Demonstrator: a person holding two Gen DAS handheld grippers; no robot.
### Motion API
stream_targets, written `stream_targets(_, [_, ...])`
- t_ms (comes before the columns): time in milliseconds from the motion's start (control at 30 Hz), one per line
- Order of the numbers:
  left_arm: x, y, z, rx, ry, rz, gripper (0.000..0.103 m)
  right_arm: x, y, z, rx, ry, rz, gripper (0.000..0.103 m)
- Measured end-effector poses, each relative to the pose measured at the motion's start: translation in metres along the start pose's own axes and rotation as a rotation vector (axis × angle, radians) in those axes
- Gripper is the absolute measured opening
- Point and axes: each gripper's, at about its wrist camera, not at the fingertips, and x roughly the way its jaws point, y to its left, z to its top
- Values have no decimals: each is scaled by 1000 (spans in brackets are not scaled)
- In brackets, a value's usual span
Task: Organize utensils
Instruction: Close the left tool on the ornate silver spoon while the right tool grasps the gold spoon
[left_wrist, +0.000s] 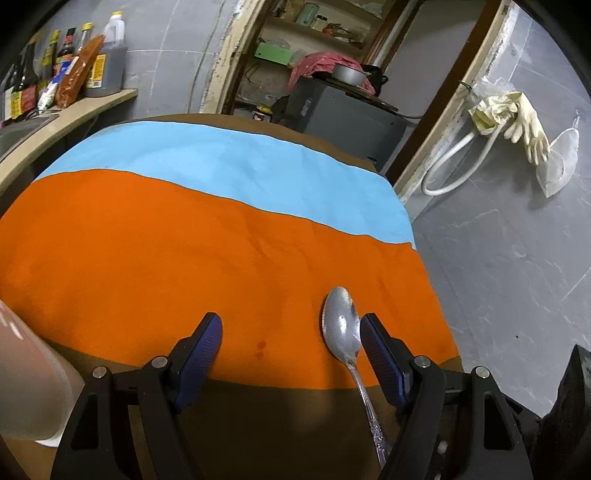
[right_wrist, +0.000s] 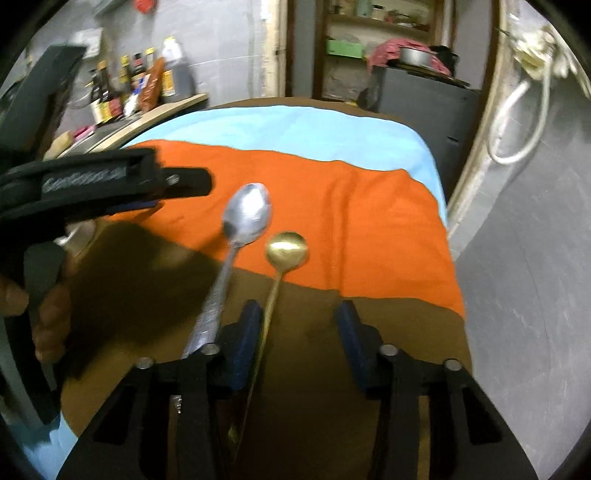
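A silver spoon lies on the orange cloth, bowl away from me, handle over the brown cloth. My left gripper is open above it, with the spoon just inside its right finger. In the right wrist view the silver spoon lies left of a gold spoon. My right gripper is open, low over the brown cloth, with the gold spoon's handle running beside its left finger. The left gripper's body shows at the left there.
The table carries brown, orange and light blue cloths. A translucent container stands at the near left. A counter with several bottles is at the back left. The table's right edge drops to a grey floor.
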Motion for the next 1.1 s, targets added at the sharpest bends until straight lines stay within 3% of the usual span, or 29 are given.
stream_targets(200, [18,-5,2,16,57,-44,61,20,-33,7,95,1,18,32])
stream_targets(533, [41,-20,11,105,129,-40,44,56,-72,27,180,5,252,32])
stream_targets(767, [43,-18,14,101,148,-56,28,78,-70,44,91,17,349,31])
stream_targets(1000, [49,-22,16,115,174,-81,18,83,-58,50,21,43,398,11])
stream_targets(1100, [53,-24,17,111,196,-74,14,82,-62,51,29,51,414,9])
